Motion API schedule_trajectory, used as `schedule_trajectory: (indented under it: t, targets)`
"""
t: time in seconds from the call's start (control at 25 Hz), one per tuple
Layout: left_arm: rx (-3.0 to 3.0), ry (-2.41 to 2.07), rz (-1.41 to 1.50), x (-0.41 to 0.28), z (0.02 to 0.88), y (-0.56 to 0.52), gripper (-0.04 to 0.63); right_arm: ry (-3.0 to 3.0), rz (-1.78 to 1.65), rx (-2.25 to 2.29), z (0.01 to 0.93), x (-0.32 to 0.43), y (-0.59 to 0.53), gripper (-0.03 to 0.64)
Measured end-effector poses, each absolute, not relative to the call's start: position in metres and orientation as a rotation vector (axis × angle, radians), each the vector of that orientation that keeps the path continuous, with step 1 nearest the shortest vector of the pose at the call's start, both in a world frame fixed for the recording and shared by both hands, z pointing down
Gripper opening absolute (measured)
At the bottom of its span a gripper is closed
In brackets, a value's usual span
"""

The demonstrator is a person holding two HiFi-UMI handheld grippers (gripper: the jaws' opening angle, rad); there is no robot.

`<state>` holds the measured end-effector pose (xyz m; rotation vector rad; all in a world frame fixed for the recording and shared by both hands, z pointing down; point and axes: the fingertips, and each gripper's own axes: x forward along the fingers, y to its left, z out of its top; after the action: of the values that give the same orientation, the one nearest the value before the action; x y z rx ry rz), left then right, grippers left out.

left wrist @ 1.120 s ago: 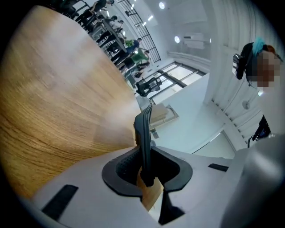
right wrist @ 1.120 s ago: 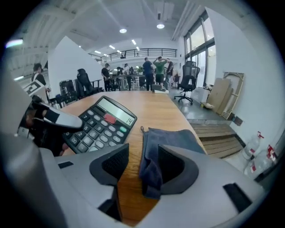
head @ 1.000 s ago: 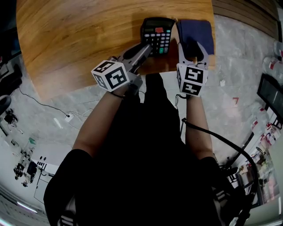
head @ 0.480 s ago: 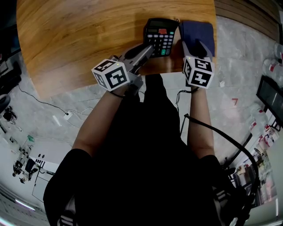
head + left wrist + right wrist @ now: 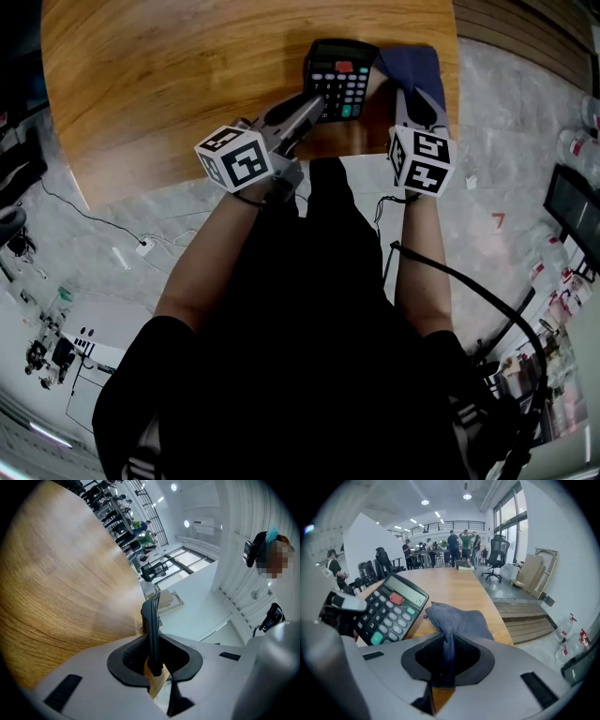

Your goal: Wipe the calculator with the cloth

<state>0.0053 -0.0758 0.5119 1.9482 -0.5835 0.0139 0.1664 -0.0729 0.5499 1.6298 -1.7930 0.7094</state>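
Calculator [image 5: 339,78]: where is it?

On the table [image 5: 187,84], straight ahead of the left gripper [image 5: 316,101]; its near corner sits between that gripper's tips; keys face up.

Is it held?

Yes; in the left gripper view the jaws stand narrow and pinch the calculator [image 5: 151,616], seen edge-on as a thin dark strip.

And the cloth [image 5: 412,67]?

Blue; just to the right of the calculator, ahead of the right gripper [image 5: 418,98]; one fold rises into that gripper's jaws; the rest lies on the wood beyond the tips.

Are those jaws on it?

They have just been closing; the right gripper view shows them drawn in on the bunched cloth [image 5: 449,644]; the calculator [image 5: 389,613] lies to their left, display at its far end.
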Motion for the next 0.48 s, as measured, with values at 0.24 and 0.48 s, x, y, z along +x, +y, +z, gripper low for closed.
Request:
schedule_trajectory:
  t: [0.24, 0.48]
  targets:
    - [1.946, -0.582, -0.017, 0.003, 0.498, -0.078, 0.074, -1.988, 0.585, 1.692, 0.467, 0.135, -0.094, 0.060]
    - [1.972, -0.567, -0.034, 0.005, 0.482, -0.082, 0.074, -2.125, 0.552, 1.597, 0.442, 0.076, -0.101, 0.060]
